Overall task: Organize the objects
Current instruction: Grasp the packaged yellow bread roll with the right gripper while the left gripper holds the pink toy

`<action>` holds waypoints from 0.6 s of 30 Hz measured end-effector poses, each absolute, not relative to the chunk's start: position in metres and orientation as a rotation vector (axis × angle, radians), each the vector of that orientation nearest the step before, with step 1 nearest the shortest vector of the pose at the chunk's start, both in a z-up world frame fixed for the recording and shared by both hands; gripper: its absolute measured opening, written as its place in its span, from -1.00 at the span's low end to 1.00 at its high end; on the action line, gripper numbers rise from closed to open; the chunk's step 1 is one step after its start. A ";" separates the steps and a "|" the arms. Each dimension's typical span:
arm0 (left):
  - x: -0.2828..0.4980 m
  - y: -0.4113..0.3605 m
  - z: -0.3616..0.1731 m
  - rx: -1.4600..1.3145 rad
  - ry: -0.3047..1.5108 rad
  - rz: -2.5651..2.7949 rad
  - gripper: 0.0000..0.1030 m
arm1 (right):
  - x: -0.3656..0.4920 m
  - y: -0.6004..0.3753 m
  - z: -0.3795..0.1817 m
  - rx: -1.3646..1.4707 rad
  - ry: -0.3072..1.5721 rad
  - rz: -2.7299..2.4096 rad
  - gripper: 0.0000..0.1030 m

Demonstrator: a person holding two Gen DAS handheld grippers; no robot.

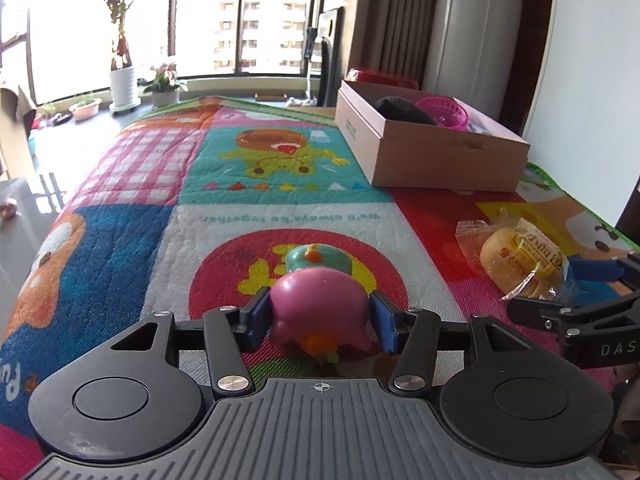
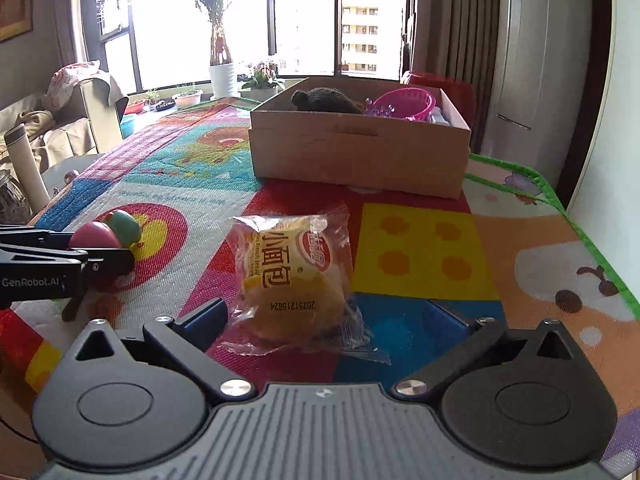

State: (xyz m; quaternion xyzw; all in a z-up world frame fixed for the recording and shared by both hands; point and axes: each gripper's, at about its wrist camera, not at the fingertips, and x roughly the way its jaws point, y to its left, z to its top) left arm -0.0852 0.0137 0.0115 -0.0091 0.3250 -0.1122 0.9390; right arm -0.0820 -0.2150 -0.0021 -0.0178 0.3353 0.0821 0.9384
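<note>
**Toy Between My Left Pads, Bun Between My Open Right Jaws**

While both my grippers rest low over the mat [image 1: 280,200], each has one item ahead of it.

1. Left gripper [image 1: 320,320]: the jaws stand partly open around the toy [image 1: 318,300], a pink body with a teal cap lying on the red circle of the mat. Both blue pads [image 1: 384,322] sit right at the toy's sides. I cannot tell whether they press on it. The toy lies on the mat, not lifted.

2. Right gripper [image 2: 332,320]: the jaws stand at full width. The bun [image 2: 294,280], sealed in a clear wrapper, lies on the mat between the fingers. Neither pad touches it; a gap shows on each side.

3. Box [image 2: 360,156]: it sits open at the far end of the mat, well apart from both items. Inside it are a dark plush [image 2: 324,100] and a pink basket [image 2: 404,106].

4. Relative position: the toy lies to the left of the bun, near it but not touching. In the right wrist view, my left gripper enters from the left edge with the toy at its tip.
</note>
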 end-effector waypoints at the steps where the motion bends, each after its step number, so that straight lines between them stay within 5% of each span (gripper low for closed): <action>1: -0.086 0.013 0.011 -0.013 0.656 -0.232 0.10 | -0.083 -0.215 -0.005 -0.033 0.680 0.163 1.00; 18: -0.090 0.018 0.009 -0.048 0.635 -0.222 0.05 | -0.067 -0.197 0.020 -0.097 0.646 0.187 0.94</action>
